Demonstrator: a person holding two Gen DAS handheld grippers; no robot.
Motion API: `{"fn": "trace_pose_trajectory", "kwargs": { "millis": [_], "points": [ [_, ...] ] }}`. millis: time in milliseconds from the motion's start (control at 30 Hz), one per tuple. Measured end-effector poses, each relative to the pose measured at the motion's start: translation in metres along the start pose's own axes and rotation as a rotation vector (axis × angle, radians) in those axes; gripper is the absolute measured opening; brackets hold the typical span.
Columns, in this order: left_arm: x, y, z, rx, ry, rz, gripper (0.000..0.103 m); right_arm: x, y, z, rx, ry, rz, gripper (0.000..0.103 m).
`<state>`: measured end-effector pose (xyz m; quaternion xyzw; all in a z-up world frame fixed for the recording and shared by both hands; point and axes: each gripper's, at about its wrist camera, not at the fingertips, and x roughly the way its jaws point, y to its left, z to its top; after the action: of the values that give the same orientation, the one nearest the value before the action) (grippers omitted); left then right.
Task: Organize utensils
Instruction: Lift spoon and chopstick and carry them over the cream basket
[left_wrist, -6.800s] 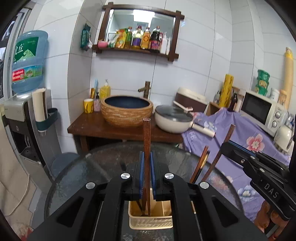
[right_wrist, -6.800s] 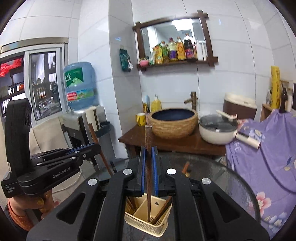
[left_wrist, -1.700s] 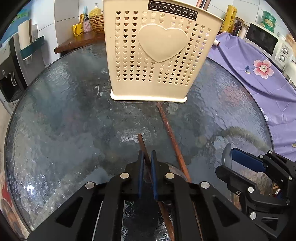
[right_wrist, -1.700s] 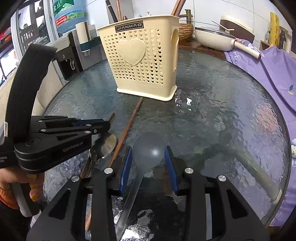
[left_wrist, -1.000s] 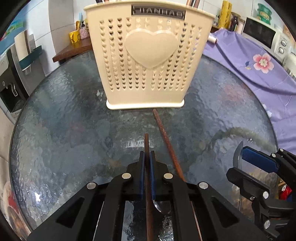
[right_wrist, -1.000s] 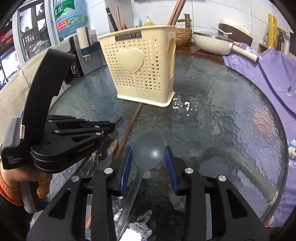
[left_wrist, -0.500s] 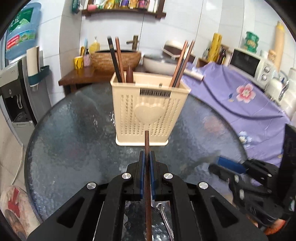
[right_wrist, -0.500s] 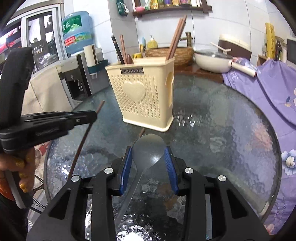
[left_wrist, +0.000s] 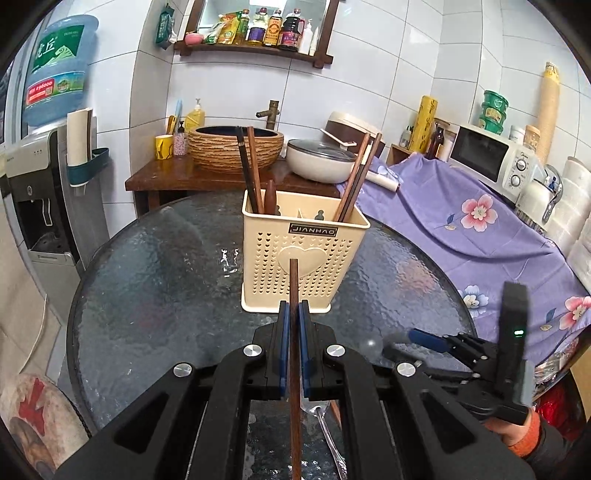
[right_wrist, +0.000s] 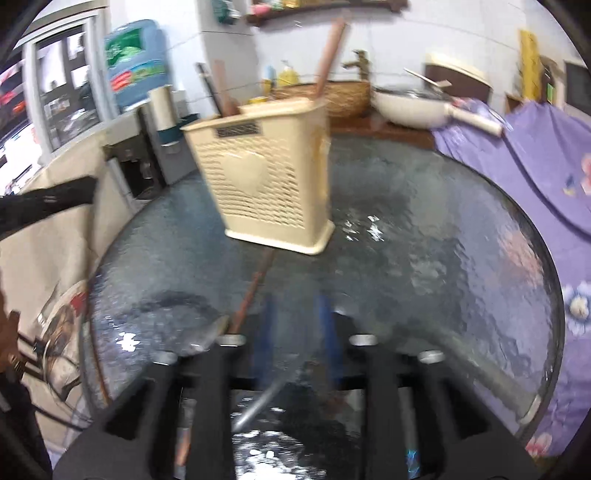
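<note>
A cream perforated utensil holder (left_wrist: 304, 258) stands on the round glass table (left_wrist: 155, 280) with several chopsticks in it. My left gripper (left_wrist: 293, 314) is shut on a brown chopstick (left_wrist: 294, 332) and holds it raised, in front of the holder. My right gripper (right_wrist: 297, 317) holds a translucent grey spoon (right_wrist: 258, 408) between its pads; the view is blurred. It also shows in the left wrist view (left_wrist: 413, 338) at the right. The holder (right_wrist: 266, 181) stands ahead of it. One brown chopstick (right_wrist: 253, 291) and a metal spoon (right_wrist: 207, 334) lie on the glass.
A wooden counter with a woven basin (left_wrist: 234, 147) and a white pan (left_wrist: 319, 158) is behind the table. A purple flowered cloth (left_wrist: 461, 221) covers the right side, with a microwave (left_wrist: 491, 157). A water dispenser (left_wrist: 40, 177) stands left.
My left gripper has lifted the chopstick off the glass and risen, so the holder's open top is in view. My right gripper has swung quickly with the grey spoon still in it.
</note>
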<state>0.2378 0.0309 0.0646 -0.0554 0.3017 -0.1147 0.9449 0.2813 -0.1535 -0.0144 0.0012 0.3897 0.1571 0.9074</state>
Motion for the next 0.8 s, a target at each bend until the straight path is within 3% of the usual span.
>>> {"fn": "trace_pose_trajectory", "kwargs": {
  "millis": [33,200,500,633,800],
  "points": [
    [0.000,0.000,0.001,0.001,-0.003,-0.003,0.005,0.004,-0.004,-0.002,0.012,0.017,-0.025,0.060],
    [-0.002,0.000,0.002,-0.002,-0.011,-0.013,0.005,0.029,-0.005,-0.014,0.011,0.121,-0.086,0.060],
    [-0.005,0.002,0.002,-0.002,-0.013,-0.012,0.005,0.069,0.003,-0.007,0.012,0.184,-0.143,0.049],
    [-0.003,0.003,0.001,-0.002,-0.009,-0.013,0.005,0.080,0.006,0.002,-0.022,0.179,-0.176,0.037],
    [-0.003,0.003,0.002,-0.002,-0.008,-0.015,0.005,0.086,0.008,0.007,-0.045,0.184,-0.149,0.036]
  ]
}}
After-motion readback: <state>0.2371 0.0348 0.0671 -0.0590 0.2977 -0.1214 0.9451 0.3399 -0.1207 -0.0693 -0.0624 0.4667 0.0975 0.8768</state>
